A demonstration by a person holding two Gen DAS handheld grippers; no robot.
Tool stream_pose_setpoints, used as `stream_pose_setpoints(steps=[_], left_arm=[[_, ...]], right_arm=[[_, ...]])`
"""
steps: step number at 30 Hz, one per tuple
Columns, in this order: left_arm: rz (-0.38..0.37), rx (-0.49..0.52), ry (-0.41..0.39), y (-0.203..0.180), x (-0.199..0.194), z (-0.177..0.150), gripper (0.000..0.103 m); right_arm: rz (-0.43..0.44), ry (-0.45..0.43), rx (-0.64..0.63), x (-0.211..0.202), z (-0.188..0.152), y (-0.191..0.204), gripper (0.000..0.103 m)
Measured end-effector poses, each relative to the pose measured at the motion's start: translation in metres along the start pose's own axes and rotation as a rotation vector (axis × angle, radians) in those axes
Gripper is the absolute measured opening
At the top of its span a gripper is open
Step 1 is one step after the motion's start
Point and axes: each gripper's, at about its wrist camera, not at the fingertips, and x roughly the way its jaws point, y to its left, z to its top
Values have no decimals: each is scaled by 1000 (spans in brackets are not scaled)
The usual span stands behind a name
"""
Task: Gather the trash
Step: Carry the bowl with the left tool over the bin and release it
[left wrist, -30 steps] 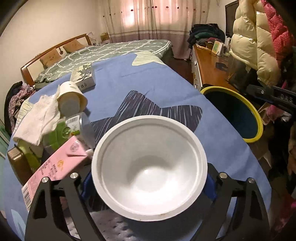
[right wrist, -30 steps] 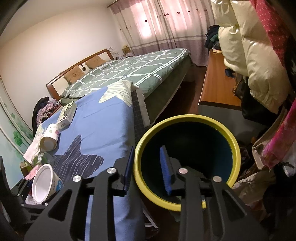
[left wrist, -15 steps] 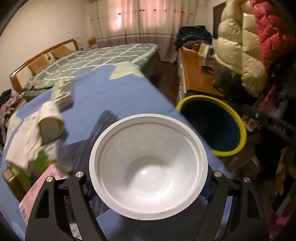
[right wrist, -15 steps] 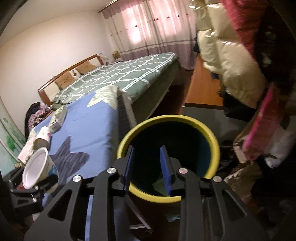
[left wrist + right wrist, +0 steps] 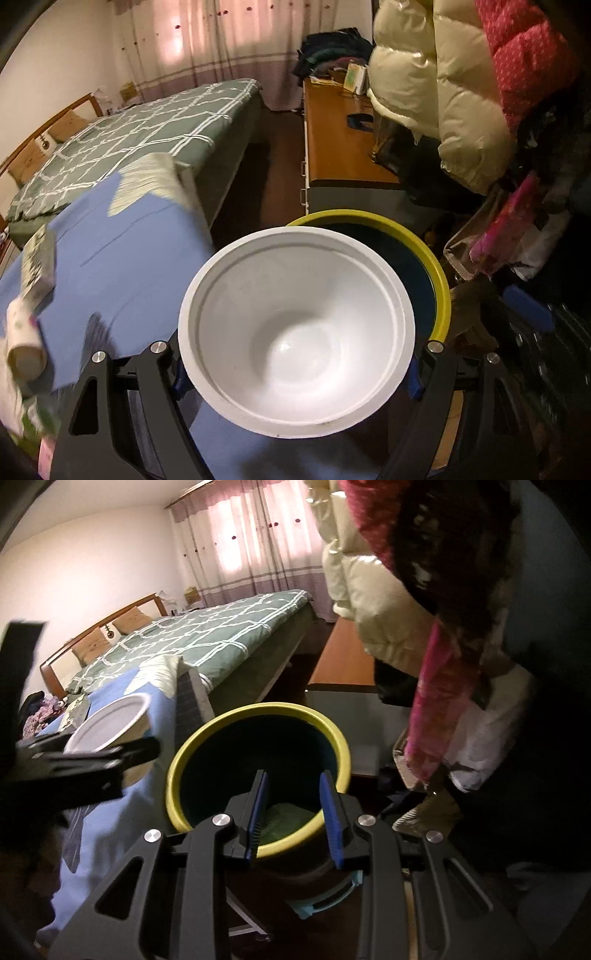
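Trash: round smooth white plastic cup (image 5: 295,332) clamped in left tool (image 5: 295,373).

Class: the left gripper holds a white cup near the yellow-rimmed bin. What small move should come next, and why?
Probably carry the white cup a little further over the bin, then release: the left gripper grips it, and in the right wrist view it is beside the rim, above the blue cloth.
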Motion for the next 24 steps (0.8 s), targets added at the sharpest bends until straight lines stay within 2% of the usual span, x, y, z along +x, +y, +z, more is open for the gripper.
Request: stream_pose_setpoints(steps=[4, 8, 10, 12, 15, 21, 24], left_arm=[[15, 19, 32, -13, 29, 14, 81], [19, 15, 67, -18, 53, 22, 81], [19, 7, 80, -19, 61, 24, 91], [21, -8, 82, -17, 63, 24, 93], [1, -26, 74, -10, 52, 20, 93], [-31, -70, 5, 18, -9, -1, 95], [-8, -104, -53, 41, -45, -15, 97]], right_arm=[[-1, 8, 11, 3, -2, -7, 30], [-9, 12, 16, 6, -1, -11, 37], [-9, 13, 22, 7, 0, -12, 37], [-8, 14, 25, 6, -1, -15, 38], [-7, 20, 18, 7, -2, -12, 38], [13, 30, 3, 13, 1, 4, 38], [29, 33, -16, 13, 3, 20, 38]])
